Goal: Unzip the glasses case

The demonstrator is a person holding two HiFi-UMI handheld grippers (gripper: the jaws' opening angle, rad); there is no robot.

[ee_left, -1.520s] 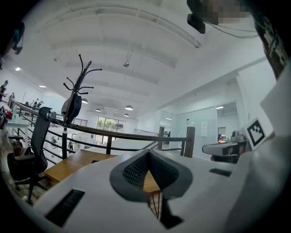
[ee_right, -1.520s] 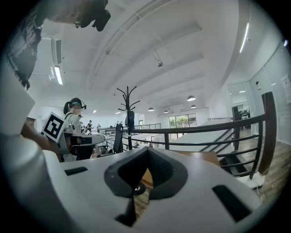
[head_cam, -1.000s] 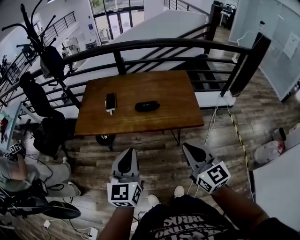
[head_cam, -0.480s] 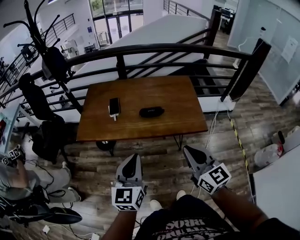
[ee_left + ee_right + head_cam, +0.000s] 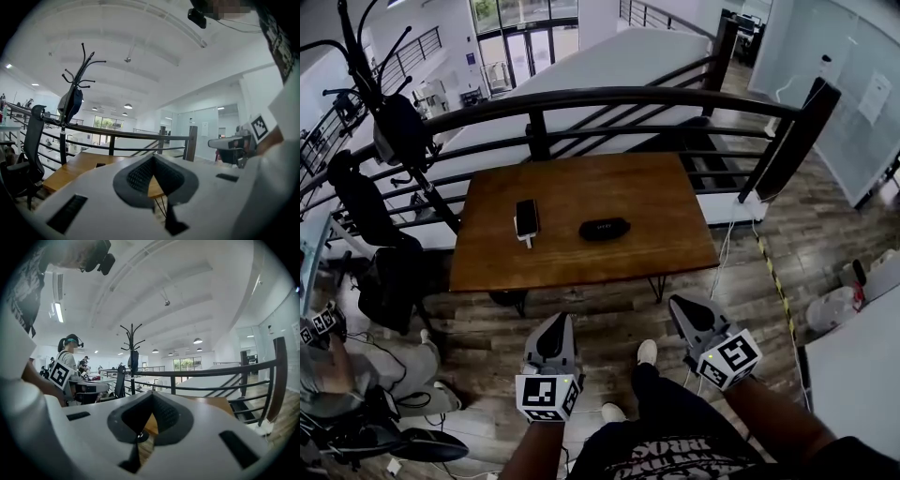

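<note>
Finding: over the last second the person has advanced on the wooden table (image 5: 656,234). One shoe (image 5: 647,352) now shows stepped forward between the two tools, where a second ago both feet sat further back. The table's near edge sits a little lower in the head view than it did. The left gripper (image 5: 553,330) and right gripper (image 5: 686,311) remain in front of the body, over the plank floor and well short of the table edge. Each gripper view shows its jaws closed pad against pad with nothing between them. Assessment: this is approach only, and no part of the unzipping has begun. The glasses case (image 5: 604,229), a dark oblong pouch, lies flat near the middle of the table, just to the right of a phone (image 5: 526,218) and clear of it. The case appears closed. Its zip pull is too small to locate from here, and whatever is inside cannot be seen. No other container is on the table. Both sets of jaws will need to open before the case can be steadied and the pull pinched.
</note>
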